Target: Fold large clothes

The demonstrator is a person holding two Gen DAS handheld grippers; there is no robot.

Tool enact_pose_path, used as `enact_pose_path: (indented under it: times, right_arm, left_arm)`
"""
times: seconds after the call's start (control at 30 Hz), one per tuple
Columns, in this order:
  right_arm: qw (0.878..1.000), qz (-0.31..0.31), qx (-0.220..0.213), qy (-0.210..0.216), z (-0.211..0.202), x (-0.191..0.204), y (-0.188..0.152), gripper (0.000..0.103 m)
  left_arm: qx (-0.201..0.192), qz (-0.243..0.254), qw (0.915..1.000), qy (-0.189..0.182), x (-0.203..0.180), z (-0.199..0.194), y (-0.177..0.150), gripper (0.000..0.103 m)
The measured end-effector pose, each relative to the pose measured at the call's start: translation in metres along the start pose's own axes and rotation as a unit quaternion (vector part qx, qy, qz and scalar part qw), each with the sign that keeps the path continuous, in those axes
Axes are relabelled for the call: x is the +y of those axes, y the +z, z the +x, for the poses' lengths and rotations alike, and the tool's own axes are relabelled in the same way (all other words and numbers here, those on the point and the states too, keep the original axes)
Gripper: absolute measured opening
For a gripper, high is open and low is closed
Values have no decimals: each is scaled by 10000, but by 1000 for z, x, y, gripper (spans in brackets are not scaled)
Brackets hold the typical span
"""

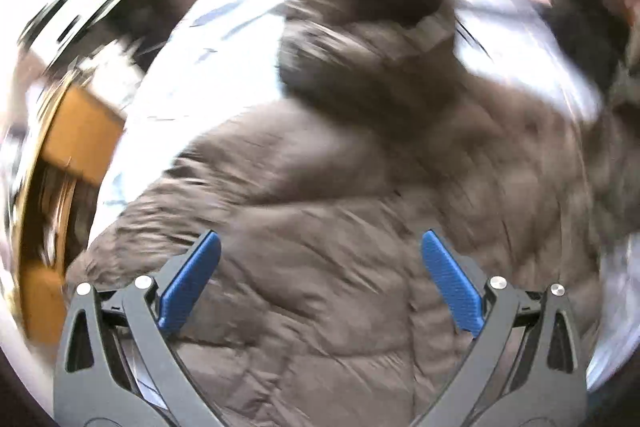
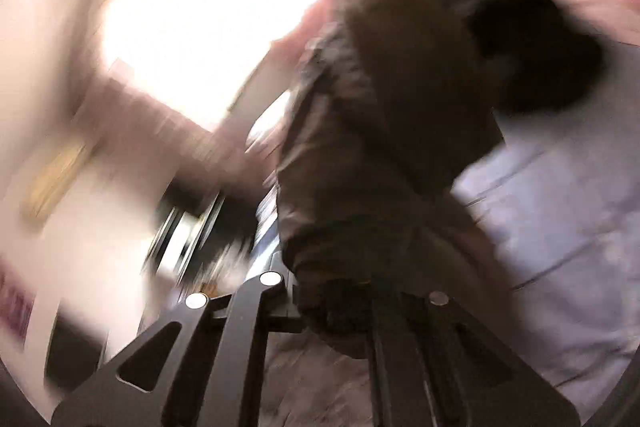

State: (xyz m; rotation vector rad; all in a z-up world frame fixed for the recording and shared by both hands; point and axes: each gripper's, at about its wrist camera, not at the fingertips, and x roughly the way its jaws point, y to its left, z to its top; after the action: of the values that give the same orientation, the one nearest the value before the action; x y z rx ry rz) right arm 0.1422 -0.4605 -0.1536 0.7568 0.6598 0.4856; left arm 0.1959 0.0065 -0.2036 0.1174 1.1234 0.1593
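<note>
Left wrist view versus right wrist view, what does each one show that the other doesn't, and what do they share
Only the left wrist view shows the left gripper open above the quilted body of the brown jacket, with a cardboard box at the left edge. Only the right wrist view shows the right gripper shut on a bunched part of the jacket, with a bright glare beyond. Both show the jacket over the pale sheet, heavily blurred.

Pale blue bedsheet [image 1: 192, 67] underneath; wooden furniture [image 1: 68, 147] at left; blown-out bright window [image 2: 208, 7]; everything motion-blurred.
</note>
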Motion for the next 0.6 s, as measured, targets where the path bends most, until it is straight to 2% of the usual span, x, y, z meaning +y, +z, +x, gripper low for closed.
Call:
enact_pose_path:
  times: [0.03,0.07,0.1,0.13,0.17,0.27,0.33,0.43,0.5,0.6]
  right_arm:
    - [9990,-213,383,126,22,21,-17,18]
    - [9959,-430,763,225,43,39,-35,40]
    - [9887,-758,1279,213,73,62,-61,75]
    - [9828,-1037,1527,64,91,77,-82,86]
    - [9776,-1293,1658,-57,102,88,-99,91]
    - [9573,-2002,2029,-473,124,108,-131,90]
    - [9580,-2075,1867,-656,133,108,-124,90]
    - [9619,-1679,1578,-1473,118,74,-88,88]
    - [9584,-1417,1622,-1875,117,39,-81,69]
    - [9458,-881,2022,-2383,120,-12,-83,57]
  left_arm:
    - [-67,-240,9997,5,16,-2,5,101]
    - [-96,-394,9992,17,28,-3,8,101]
    - [-107,-507,9986,40,36,-2,11,101]
    - [-102,-620,9980,65,46,-4,11,101]
    - [-87,-699,9975,71,54,-8,13,101]
    - [5,-777,9969,108,67,-1,12,101]
    - [70,-744,9971,137,65,6,8,101]
    - [428,-474,9979,-137,51,24,-5,101]
    - [788,-184,9960,-374,32,40,-18,101]
    - [1151,602,9907,-396,-8,60,-44,101]
